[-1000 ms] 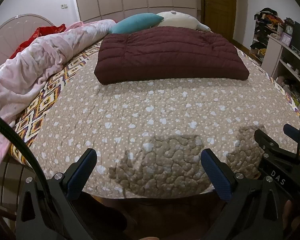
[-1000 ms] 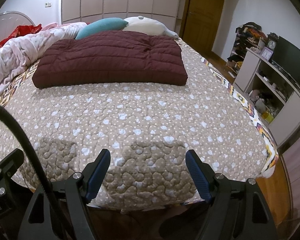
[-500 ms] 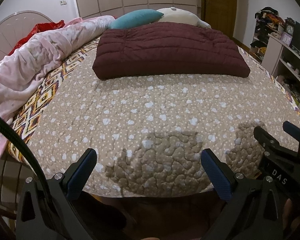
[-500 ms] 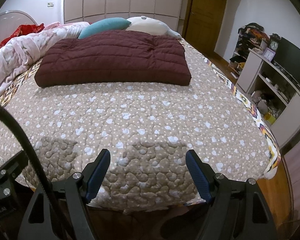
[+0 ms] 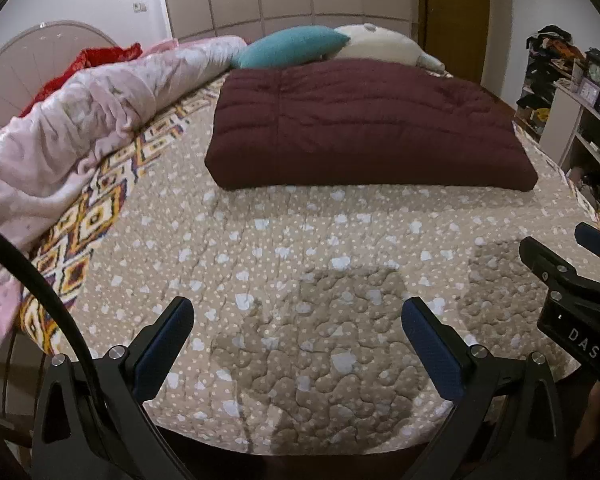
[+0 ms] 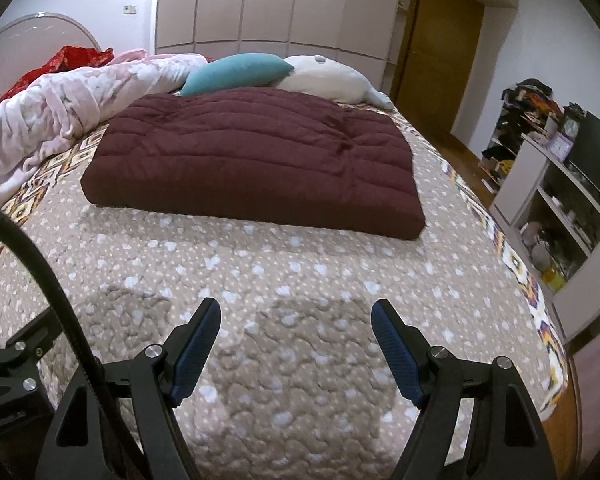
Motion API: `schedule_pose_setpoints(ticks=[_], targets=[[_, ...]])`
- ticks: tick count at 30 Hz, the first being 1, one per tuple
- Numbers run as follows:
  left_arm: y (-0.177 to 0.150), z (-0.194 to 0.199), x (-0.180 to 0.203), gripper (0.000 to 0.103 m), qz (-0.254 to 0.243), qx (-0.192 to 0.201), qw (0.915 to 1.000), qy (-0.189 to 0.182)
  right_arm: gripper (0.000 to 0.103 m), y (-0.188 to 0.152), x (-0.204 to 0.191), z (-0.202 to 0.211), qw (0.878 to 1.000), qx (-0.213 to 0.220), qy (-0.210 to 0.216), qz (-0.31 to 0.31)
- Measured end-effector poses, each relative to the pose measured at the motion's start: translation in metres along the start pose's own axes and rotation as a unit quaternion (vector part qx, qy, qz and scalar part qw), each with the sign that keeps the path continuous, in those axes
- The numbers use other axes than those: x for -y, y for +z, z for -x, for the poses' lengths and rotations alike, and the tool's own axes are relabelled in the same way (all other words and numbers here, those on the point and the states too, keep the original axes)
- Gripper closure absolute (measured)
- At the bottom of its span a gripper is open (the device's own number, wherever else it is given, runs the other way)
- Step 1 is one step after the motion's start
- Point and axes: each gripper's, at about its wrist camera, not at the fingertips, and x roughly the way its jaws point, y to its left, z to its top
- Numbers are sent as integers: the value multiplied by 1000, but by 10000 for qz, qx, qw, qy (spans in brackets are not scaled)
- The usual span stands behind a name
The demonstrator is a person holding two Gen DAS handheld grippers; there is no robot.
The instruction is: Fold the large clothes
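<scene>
Above the near edge of the bed (image 5: 260,240), both the left gripper (image 5: 298,326) and right gripper (image 6: 296,332) hang wide apart and empty, while the maroon coat (image 6: 256,160) already lies as a neat rectangle mid-bed, so any further fold should take matching corners.

I've brought both claws forward over the bed's foot: ahead of my left gripper (image 5: 298,342) and right gripper (image 6: 296,344), the folded maroon jacket (image 5: 364,124) sits nearer and larger.

Both views face bed (image 5: 300,240) lengthwise.
</scene>
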Motion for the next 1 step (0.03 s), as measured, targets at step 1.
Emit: schedule_pose_setpoints(ticks=[1], targets=[[0, -2, 0, 0, 2, -24, 10000, 1, 22, 0, -1, -3, 10000, -30, 26, -4]])
